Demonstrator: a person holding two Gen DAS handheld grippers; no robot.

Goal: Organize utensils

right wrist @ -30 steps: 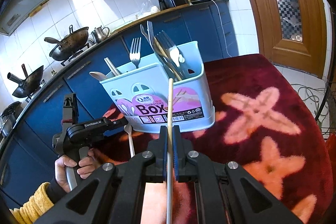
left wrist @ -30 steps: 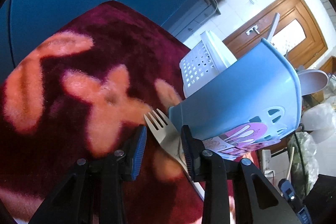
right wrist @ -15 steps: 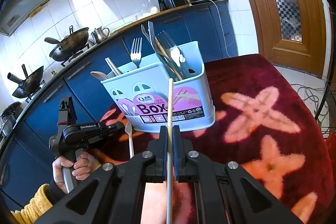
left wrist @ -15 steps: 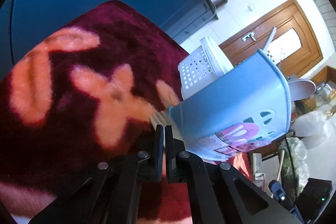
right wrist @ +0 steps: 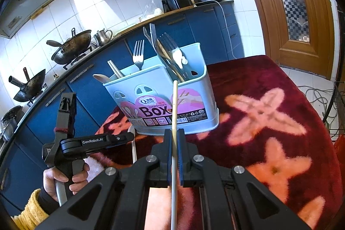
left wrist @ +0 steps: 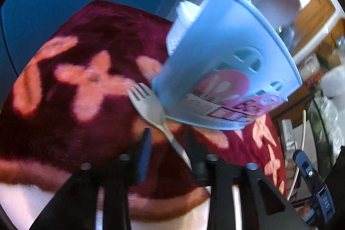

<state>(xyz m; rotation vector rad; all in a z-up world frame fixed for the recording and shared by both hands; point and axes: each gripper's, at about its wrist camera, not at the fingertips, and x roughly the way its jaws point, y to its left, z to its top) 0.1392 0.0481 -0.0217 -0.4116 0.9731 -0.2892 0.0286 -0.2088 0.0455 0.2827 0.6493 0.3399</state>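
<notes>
Bright daylight, left wrist view smeared by motion blur, right wrist view sharp, glare on white wall tiles [right wrist: 120, 5], fisheye bending and dark vignette at edges.

A table draped in a plush maroon cloth [right wrist: 269, 83] with salmon flower shapes carries a light blue utensil box [right wrist: 170, 109]. Just beside the box's base a pale fork [left wrist: 148, 105] lies flat on the cloth.

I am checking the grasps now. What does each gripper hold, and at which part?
The right gripper is shut on the thin pale chopstick, near mid-length. The left gripper is open, holding nothing; the grey fork lies between its fingers.
</notes>
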